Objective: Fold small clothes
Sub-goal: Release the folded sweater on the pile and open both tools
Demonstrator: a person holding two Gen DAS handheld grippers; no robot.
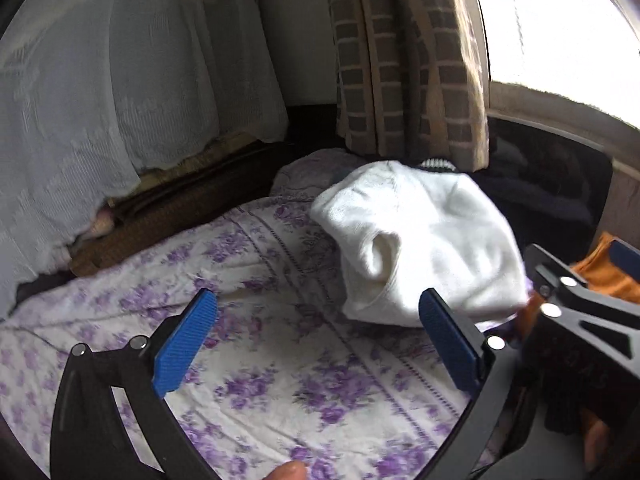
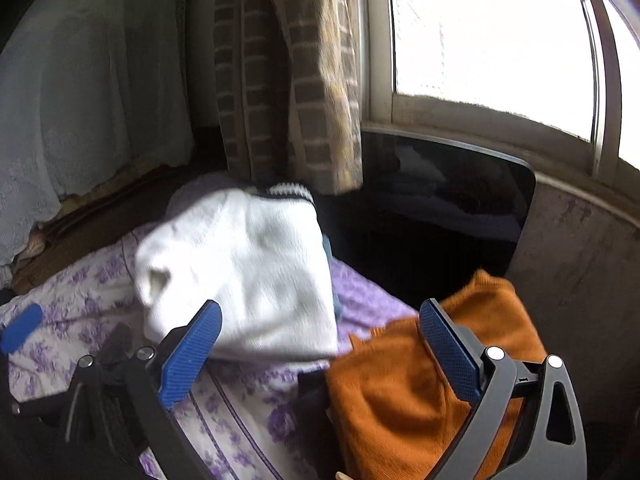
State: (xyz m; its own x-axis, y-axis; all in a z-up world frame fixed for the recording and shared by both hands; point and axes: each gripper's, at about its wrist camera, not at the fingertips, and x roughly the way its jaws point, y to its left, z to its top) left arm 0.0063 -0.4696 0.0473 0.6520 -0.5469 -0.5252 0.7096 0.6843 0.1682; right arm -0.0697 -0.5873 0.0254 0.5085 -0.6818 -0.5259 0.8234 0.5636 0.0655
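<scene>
Purple-flowered bedsheet (image 1: 280, 380) covers the bed that carries everything, and it fills the nearest part of both views. No brand, label or writing can be read anywhere.

Closest in the left wrist view, the left gripper (image 1: 318, 336) hangs just above the sheet with its blue pads (image 1: 186, 344) spread wide apart and nothing between them; a fingertip of the holding hand shows at the bottom edge. To its right the right gripper (image 1: 580, 308) enters that view from the side, close beside it.

From its own camera the right gripper (image 2: 320, 350) also stands wide open and holds nothing. Its right pad lies over the orange garment (image 2: 400, 400), a knit piece bunched on the sheet at the near right; whether pad and cloth touch I cannot tell.

Just beyond both sets of fingers lies the white garment (image 1: 420, 240), loosely folded into a soft bundle on the sheet, with a dark-and-white striped edge (image 2: 290, 191) showing at its far side.

Farther back hang a checked brown curtain (image 2: 288, 80) and a white lace drape (image 1: 100, 100), and a bright window (image 2: 492, 40) stands behind.
</scene>
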